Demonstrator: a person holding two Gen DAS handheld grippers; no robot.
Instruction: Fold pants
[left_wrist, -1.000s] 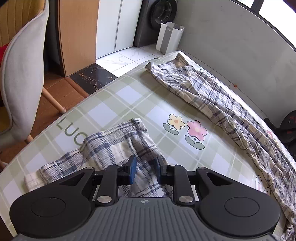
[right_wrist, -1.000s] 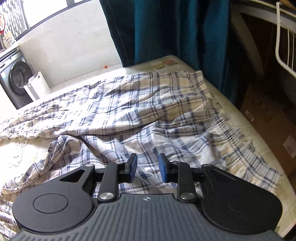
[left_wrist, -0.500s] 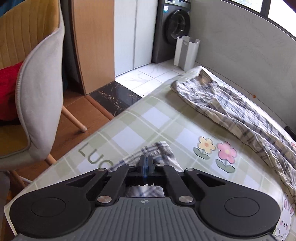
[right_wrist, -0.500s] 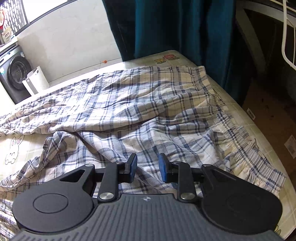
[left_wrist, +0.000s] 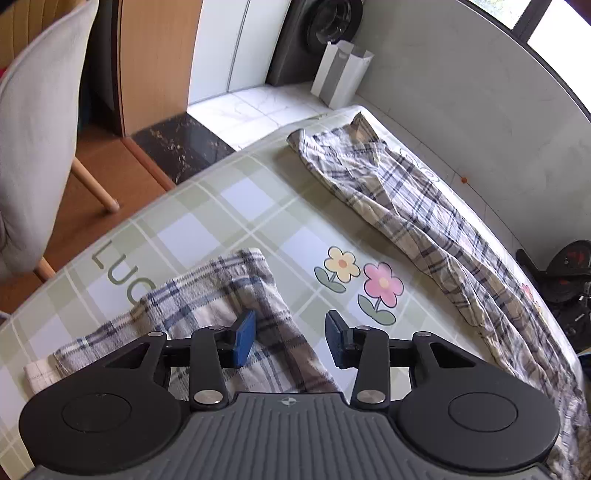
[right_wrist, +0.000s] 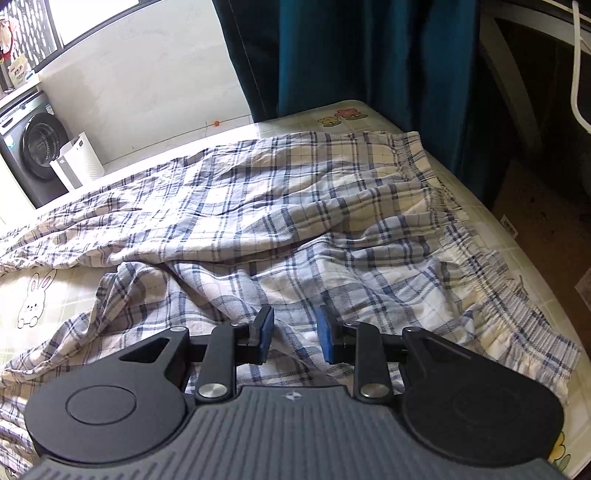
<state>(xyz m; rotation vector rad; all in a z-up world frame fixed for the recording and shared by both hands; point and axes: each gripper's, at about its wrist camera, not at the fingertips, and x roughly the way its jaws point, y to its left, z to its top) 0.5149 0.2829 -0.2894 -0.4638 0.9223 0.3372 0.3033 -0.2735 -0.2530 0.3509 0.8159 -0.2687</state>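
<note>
Plaid pants lie spread on a table with a checked cloth. In the left wrist view the near leg end lies under my left gripper, and the far leg runs along the back edge. My left gripper is open and empty above the near leg's hem. In the right wrist view the waist part of the pants lies rumpled, with the elastic waistband at the right. My right gripper is open and empty just above the cloth.
A grey chair stands left of the table. A washing machine and a white bin stand beyond the far end. A teal curtain hangs behind the waistband end. The table edge drops off at the right.
My left gripper shut on the near leg end and lifted half a second ago; now it is open wide and the leg end lies on the table. The right gripper stayed open, hardly moving.
</note>
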